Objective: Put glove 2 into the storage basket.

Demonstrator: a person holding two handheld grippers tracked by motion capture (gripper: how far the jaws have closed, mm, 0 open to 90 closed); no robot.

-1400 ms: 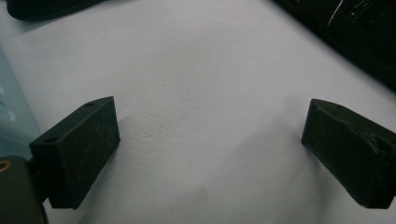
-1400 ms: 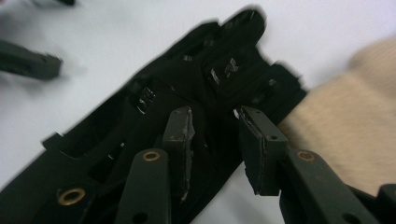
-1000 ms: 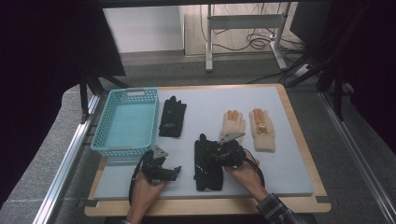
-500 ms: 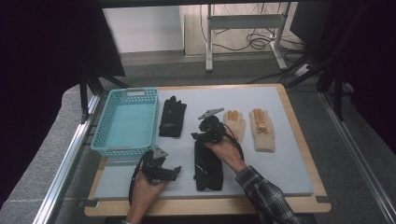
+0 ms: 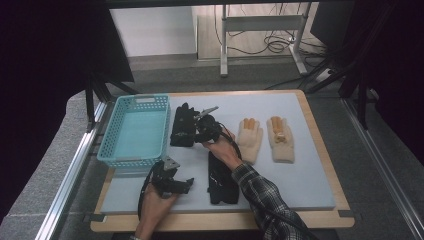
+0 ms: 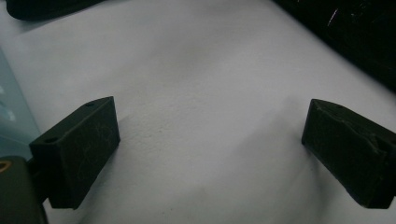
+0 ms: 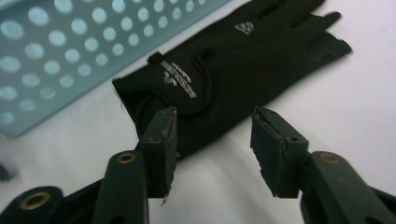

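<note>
A black glove lies flat beside the teal basket. My right gripper hovers at its cuff end, open; in the right gripper view the glove lies just ahead of the gripper, whose jaws stand apart with nothing held. A second black glove lies near the front edge. My left gripper rests to that glove's left, open over the bare mat in the left gripper view, its jaws wide apart and empty.
Two cream knitted gloves lie side by side right of centre. The basket wall is close to the left of the right gripper. The white mat sits on a wooden board with bare mat at the far right.
My right gripper has moved from the near black glove away and to the left, up to the far black glove by the basket. The left gripper has stayed put.
</note>
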